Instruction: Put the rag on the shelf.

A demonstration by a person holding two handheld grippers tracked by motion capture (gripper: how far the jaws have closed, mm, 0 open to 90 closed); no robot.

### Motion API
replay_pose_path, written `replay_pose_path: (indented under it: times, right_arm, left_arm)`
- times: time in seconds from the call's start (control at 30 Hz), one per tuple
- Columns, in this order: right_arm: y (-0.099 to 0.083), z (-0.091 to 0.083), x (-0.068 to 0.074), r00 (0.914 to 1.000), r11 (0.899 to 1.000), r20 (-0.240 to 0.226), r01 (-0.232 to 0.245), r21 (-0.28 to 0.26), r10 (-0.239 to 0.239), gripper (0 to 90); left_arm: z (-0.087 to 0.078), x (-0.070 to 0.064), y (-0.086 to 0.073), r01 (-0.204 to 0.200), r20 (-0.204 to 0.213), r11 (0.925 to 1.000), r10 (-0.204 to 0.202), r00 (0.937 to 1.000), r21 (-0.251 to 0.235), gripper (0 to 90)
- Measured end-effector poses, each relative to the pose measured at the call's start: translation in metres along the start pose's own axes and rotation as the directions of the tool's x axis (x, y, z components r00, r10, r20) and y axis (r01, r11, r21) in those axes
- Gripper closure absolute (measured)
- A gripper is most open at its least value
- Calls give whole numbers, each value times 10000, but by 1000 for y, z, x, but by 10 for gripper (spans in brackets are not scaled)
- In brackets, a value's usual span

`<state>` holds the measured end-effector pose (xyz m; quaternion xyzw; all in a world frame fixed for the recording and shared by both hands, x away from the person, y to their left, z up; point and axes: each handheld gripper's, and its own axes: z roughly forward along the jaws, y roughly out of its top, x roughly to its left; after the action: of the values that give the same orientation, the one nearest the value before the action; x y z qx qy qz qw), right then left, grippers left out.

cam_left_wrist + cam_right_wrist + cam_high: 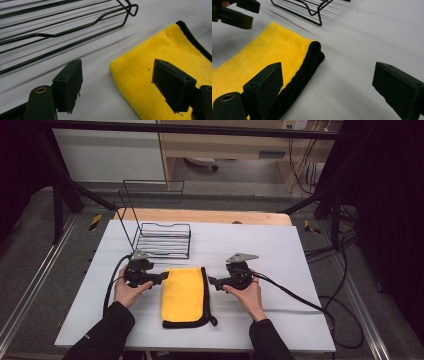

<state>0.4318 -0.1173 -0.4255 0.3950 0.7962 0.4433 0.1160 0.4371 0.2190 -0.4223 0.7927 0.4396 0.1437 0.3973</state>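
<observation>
Forearms come in low over the bench (280,255), one gripper each side of the cloth (183,295), probably to take both far corners. Left gripper (161,278) and right gripper (212,282): jaws apart, empty. Cloth: yellow, folded, black-edged, just before the wire rack (165,240).

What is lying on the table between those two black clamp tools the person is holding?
A folded yellow cloth with a black edge lies between the left gripper and the right gripper, as the high view shows.
</observation>
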Motion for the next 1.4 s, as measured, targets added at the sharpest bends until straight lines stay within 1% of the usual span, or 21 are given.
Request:
replay_pose_path:
  times: [0.03, 0.07, 0.13, 0.17, 0.3, 0.33, 0.37, 0.43, 0.47, 0.6, 0.67, 0.8, 0.83, 0.87, 0.93, 1.0, 1.03, 1.1, 1.27, 1.37, 1.4]
  right_arm:
    - [0, 0, 0, 10000, 10000, 0, 0, 0, 0, 96]
    - [-2, -2, 0, 10000, 10000, 22, 85, 40, -85, 85]
    - [-4, -3, 0, 10000, 10000, 3, -6, 78, 6, 80]
    - [-4, -3, 0, 10000, 10000, 3, -6, 78, 6, 80]
    - [-6, -4, 1, 10000, 9999, -58, -8, 145, 8, 71]
    - [-6, -3, 1, 10000, 9999, -82, -22, 98, 23, 71]
    - [-6, -3, 1, 10000, 9999, -82, -22, 98, 23, 71]
    - [-5, -2, 1, 9998, 9998, -121, -180, -77, 179, 73]
    - [-4, 0, 1, 9998, 9997, -102, -190, -133, 189, 72]
    - [-2, 5, 2, 9998, 9998, -99, -200, -21, 200, 71]
    - [0, 12, 4, 9990, 9994, -278, -350, 7, 350, 77]
    - [5, 21, 7, 9991, 9995, -289, -309, 97, 312, 98]
    - [6, 25, 8, 9990, 9995, -328, -314, 79, 317, 109]
    - [9, 33, 9, 9993, 9996, -314, -213, 187, 219, 128]
    - [11, 42, 12, 9993, 9993, -353, -140, 336, 152, 173]
    - [12, 46, 13, 9994, 9990, -342, -88, 444, 103, 187]
    - [13, 54, 14, 9996, 9984, -262, -74, 559, 88, 239]
    - [13, 60, 14, 9998, 9977, -153, -115, 665, 126, 273]
    - [12, 68, 9, 10000, 9961, 68, -65, 875, 59, 368]
    - [11, 68, 10, 9997, 9949, -84, -211, 989, 221, 446]
    - [11, 68, 10, 9997, 9949, -84, -211, 989, 221, 446]
  left_arm:
    - [4, 1, 1, 16, -14, 9999, -16, 10000, 158, 255]
    - [8, 1, 1, 49, -43, 9996, -48, 10000, 270, 299]
    - [16, 1, 1, -4, -180, 9985, 13, 9998, 538, 358]
    - [20, 1, 1, 7, -241, 9983, 7, 9997, 574, 358]
    - [27, 4, -2, 115, 13, 9964, -116, 9999, 843, 458]
    - [28, 4, -3, 146, 72, 9961, -153, 9999, 869, 509]
    - [28, 4, -3, 196, 147, 9964, -208, 9997, 819, 509]
    - [29, 3, -3, 276, 218, 9967, -293, 9993, 764, 589]
    - [30, 2, -2, 289, 217, 9967, -306, 9993, 754, 607]
    - [32, 1, -3, 320, 359, 9958, -352, 9987, 857, 649]
    - [33, 1, -4, 360, 403, 9956, -396, 9984, 862, 675]
    - [34, 1, -5, 446, 554, 9952, -496, 9972, 876, 713]
    - [34, 1, -5, 437, 561, 9952, -487, 9972, 870, 724]
    - [34, 0, -6, 406, 544, 9955, -454, 9975, 858, 732]
    - [34, 0, -6, 435, 560, 9957, -482, 9973, 815, 746]
    - [34, 0, -6, 421, 589, 9958, -469, 9972, 812, 751]
    - [34, 0, -6, 437, 601, 9957, -487, 9970, 820, 759]
    - [34, 0, -6, 466, 599, 9954, -517, 9969, 832, 765]
    - [35, -2, -6, 320, 507, 9961, -363, 9981, 826, 766]
    - [35, -2, -7, 281, 522, 9964, -323, 9981, 796, 765]
    - [35, -2, -7, 248, 528, 9967, -289, 9982, 769, 765]
